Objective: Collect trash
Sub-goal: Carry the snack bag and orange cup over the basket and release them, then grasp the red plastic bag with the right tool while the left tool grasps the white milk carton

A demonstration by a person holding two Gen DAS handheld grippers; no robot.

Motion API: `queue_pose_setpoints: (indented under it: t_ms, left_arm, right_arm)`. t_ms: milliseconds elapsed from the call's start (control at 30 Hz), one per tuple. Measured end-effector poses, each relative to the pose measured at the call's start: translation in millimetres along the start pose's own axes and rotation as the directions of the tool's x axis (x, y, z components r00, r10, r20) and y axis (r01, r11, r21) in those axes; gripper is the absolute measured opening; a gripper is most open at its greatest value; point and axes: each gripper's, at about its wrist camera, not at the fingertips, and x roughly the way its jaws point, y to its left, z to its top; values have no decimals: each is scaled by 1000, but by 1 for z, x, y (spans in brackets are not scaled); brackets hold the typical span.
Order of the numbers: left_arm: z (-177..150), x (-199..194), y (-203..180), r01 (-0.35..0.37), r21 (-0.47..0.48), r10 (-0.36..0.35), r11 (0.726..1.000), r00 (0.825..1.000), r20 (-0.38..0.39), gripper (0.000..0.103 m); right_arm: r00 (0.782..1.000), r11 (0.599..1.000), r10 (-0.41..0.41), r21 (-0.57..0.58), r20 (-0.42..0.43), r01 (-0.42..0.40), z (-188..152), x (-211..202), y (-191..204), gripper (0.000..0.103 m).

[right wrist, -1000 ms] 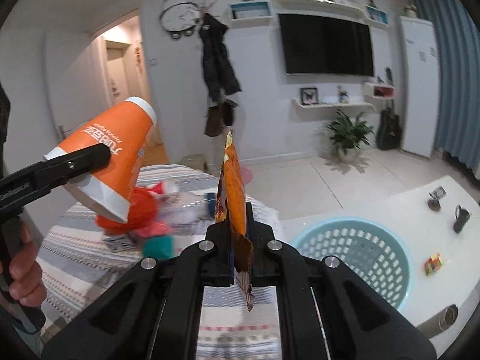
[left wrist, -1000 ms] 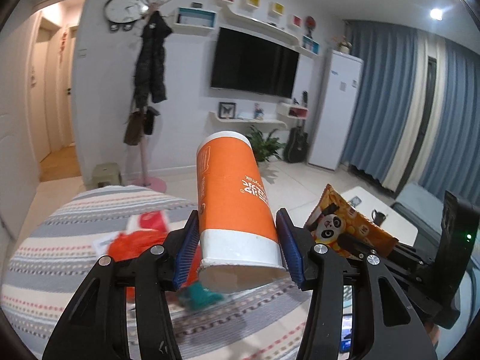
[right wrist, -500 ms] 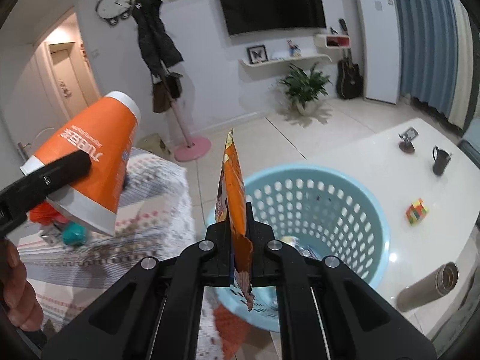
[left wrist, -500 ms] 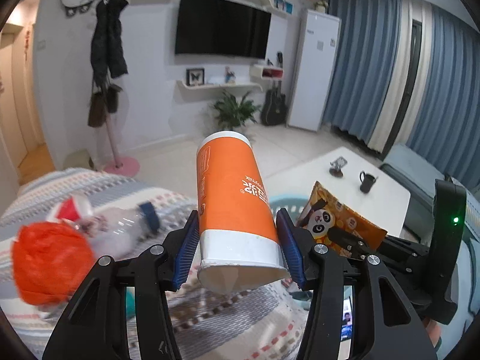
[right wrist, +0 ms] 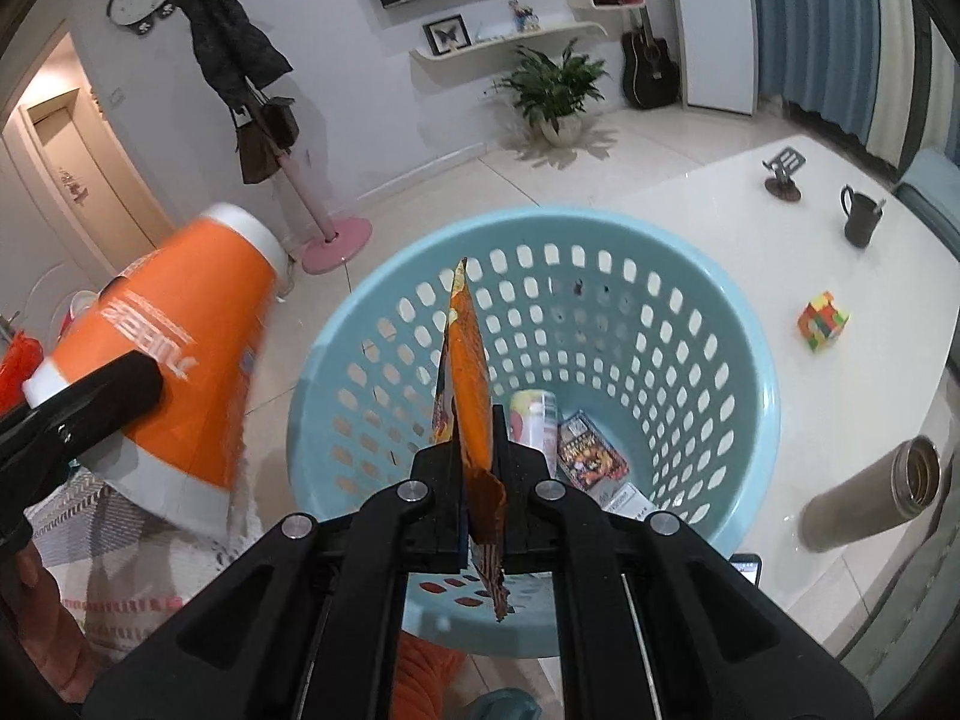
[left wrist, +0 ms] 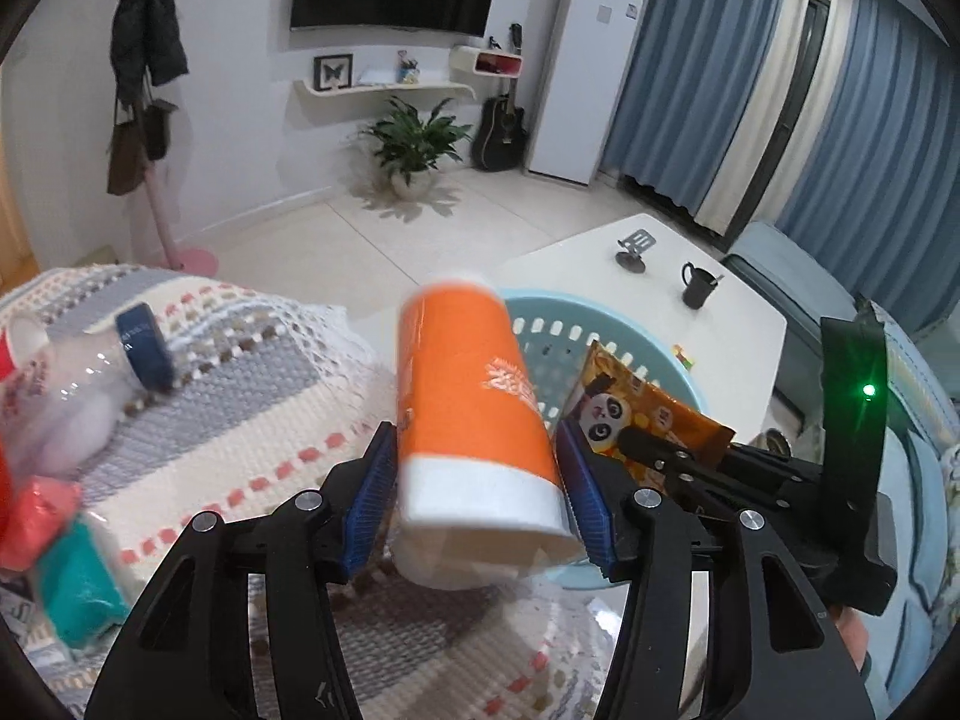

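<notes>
Both hands are at the blue basket (right wrist: pixel 744 360) rn, center of the right wrist view. Left gripper (left wrist: pixel 477 498) has the orange cup (left wrist: pixel 474 396) between its blue pads, but the jaws are opening and the cup looks blurred and tipped, so imo it's slipping out, prob not clamped anymore. Thing is, in the right view the cup (right wrist: pixel 180 360) sits left of the rim, over the striped blanket (left wrist: pixel 240 420), so I'd push it further over the opening before letting go fully. Right gripper (right wrist: pixel 477 468) is pinched tight on the snack wrapper (right wrist: pixel 468 372), edge-on, pointing steeply down into the basket w/ a can and a small packet at the bottom. Just let go there.
</notes>
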Motion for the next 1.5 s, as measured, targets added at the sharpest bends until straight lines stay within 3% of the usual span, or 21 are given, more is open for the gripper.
queue_pose_setpoints:
  t_ms: [67, 200, 233, 633, 867, 1100, 1367, 1500]
  left_arm:
    - [-1, 0, 3, 20, -19, -20, 1000, 1000, -3, 63]
    - [-2, -2, 5, 13, -30, -13, 999, 1000, -4, 64]
    - [-3, -3, 6, 14, -33, -14, 999, 1000, -4, 64]
    - [-9, -40, 3, 9, -44, -6, 999, 998, 61, 64]
    - [-17, -90, 26, -42, -92, 55, 995, 988, 144, 64]
    - [-34, -148, 75, -135, -219, 184, 966, 957, 224, 69]
    - [-71, -211, 147, -225, -392, 336, 892, 910, 241, 68]
    - [-89, -238, 171, -243, -443, 377, 863, 893, 245, 68]
  right_arm:
    - [1000, 1000, 7, 14, -7, -7, 0, 1, -4, 8]
    - [1000, 999, 28, 43, -4, -28, 0, -1, -11, 42]
    - [1000, 999, 30, 43, -1, -30, 0, -3, -10, 44]
    - [999, 999, 44, -10, 30, -44, 3, -29, 16, 44]
    - [992, 988, 104, -122, 68, -95, 6, -52, 67, 47]
    - [978, 950, 193, -264, 80, -166, 5, -69, 140, 54]
    - [953, 880, 300, -394, 33, -264, -4, -72, 239, 66]
    - [945, 853, 328, -433, 9, -292, -12, -71, 283, 80]
